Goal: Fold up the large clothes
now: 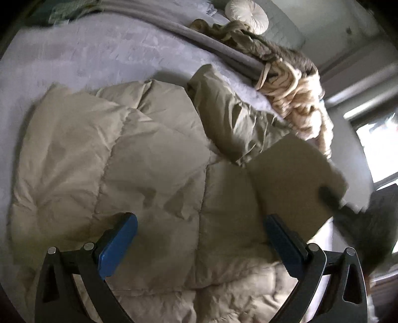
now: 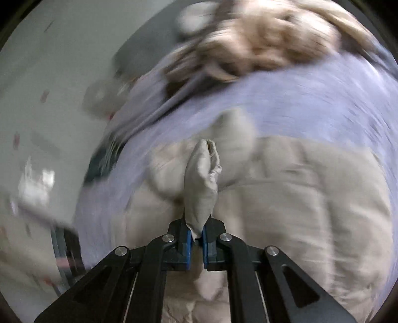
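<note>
One beige quilted puffer coat (image 1: 154,159), spread flat. One lavender plush bed cover (image 1: 82,52) beneath. One chunky cream-and-brown knitted throw (image 1: 293,82), heaped at the bed's far edge. One round cream knotted cushion (image 1: 247,15) (partly cut off in the left wrist view). Two sets of black tongs with blue pads: left tongs (image 1: 200,238) spread wide over the coat, right tongs (image 2: 196,244) pinched on one fold of it.
</note>
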{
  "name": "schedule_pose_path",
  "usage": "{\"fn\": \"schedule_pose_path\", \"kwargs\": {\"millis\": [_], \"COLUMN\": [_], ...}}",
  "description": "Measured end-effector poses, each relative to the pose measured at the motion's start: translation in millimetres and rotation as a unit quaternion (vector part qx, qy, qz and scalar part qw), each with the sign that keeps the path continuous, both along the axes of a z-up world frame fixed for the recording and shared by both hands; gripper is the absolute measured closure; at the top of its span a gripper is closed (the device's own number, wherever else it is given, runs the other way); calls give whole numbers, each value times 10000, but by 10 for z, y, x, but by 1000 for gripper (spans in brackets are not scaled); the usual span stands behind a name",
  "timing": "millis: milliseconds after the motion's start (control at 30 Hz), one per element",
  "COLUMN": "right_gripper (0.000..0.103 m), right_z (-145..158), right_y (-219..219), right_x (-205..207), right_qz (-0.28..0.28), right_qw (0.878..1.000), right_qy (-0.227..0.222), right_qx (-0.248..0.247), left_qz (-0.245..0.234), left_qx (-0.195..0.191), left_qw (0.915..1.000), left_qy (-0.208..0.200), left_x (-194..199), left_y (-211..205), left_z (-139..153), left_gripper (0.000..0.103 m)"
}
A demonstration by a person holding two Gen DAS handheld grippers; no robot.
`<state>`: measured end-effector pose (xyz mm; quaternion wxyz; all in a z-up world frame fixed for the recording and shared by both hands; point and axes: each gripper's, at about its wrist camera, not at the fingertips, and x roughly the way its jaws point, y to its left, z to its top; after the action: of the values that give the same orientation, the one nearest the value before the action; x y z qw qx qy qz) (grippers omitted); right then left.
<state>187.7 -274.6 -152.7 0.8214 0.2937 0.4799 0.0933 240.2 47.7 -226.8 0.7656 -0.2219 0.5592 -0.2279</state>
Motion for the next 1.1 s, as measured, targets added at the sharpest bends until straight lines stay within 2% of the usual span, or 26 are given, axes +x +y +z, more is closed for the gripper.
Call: {"fn": "schedule_pose_path", "kwargs": {"millis": [100, 200, 233, 267, 333, 433, 533, 633, 733, 833, 900, 933, 967, 1000, 1033, 1067, 1100], "right_gripper": [96, 89, 75, 57, 33, 33, 33, 33, 33, 33, 33, 33, 35, 42, 74, 97, 97], "right_z": [-6, -119, -167, -243, -321, -342, -377, -515, -671, -768, -790, -813, -825, -838, -836, -828, -800], "right_y": [546, 887, 940, 986, 970, 774, 390, -132, -641, -1141, -1409, -1540, -1622, -1714, -1777, -1826, -1879], "right_x": [41, -37, -30, -57, -125, -268, -496, -818, -1094, -1373, -1482, -1501, -1503, -1495, -1484, -1466, -1439], "right_qz": [784, 1321, 1417, 1527, 1560, 1460, 1092, 477, -351, -1282, -1817, -2079, -2211, -2349, -2431, -2470, -2469], "right_qw": [9961, 9894, 9878, 9857, 9848, 9862, 9887, 9869, 9794, 9639, 9528, 9468, 9431, 9387, 9373, 9381, 9402], "right_qy": [-6, 215, 319, 499, 663, 766, 1016, 1360, 1578, 1491, 1347, 1269, 1236, 1211, 1205, 1246, 1229], "right_qx": [-399, -562, -554, -503, -377, -165, 174, 722, 1211, 1798, 2025, 2105, 2155, 2212, 2188, 2084, 1998], "left_qz": [20, -78, -136, -199, -292, -388, -437, -503, -630, -781, -891, -978, -1036, -1071, -1039, -997, -957], "left_qx": [-572, -1133, -1307, -1457, -1570, -1508, -1246, -973, -836, -645, -405, -267, -154, -39, -13, 0, 25], "left_qw": [9983, 9933, 9910, 9887, 9867, 9872, 9903, 9928, 9933, 9940, 9946, 9941, 9936, 9931, 9937, 9945, 9953], "left_qy": [138, 226, 254, 281, 291, 346, 439, 485, 485, 407, 353, 377, 416, 468, 428, 317, 140], "left_x": [49, 91, 96, 103, 114, 150, 202, 254, 287, 289, 277, 275, 272, 262, 241, 207, 151], "left_y": [135, 173, 181, 162, 107, 7, -110, -242, -372, -529, -623, -674, -701, -714, -691, -651, -588], "left_z": [-5, -1, 3, 8, 18, -4, -79, -152, -182, -151, -128, -132, -147, -157, -134, -85, 1], "left_gripper": [0, 0, 0, 0, 0, 0, 0, 0, 0, 1, 19, 50, 85, 92, 92, 92, 92]}}
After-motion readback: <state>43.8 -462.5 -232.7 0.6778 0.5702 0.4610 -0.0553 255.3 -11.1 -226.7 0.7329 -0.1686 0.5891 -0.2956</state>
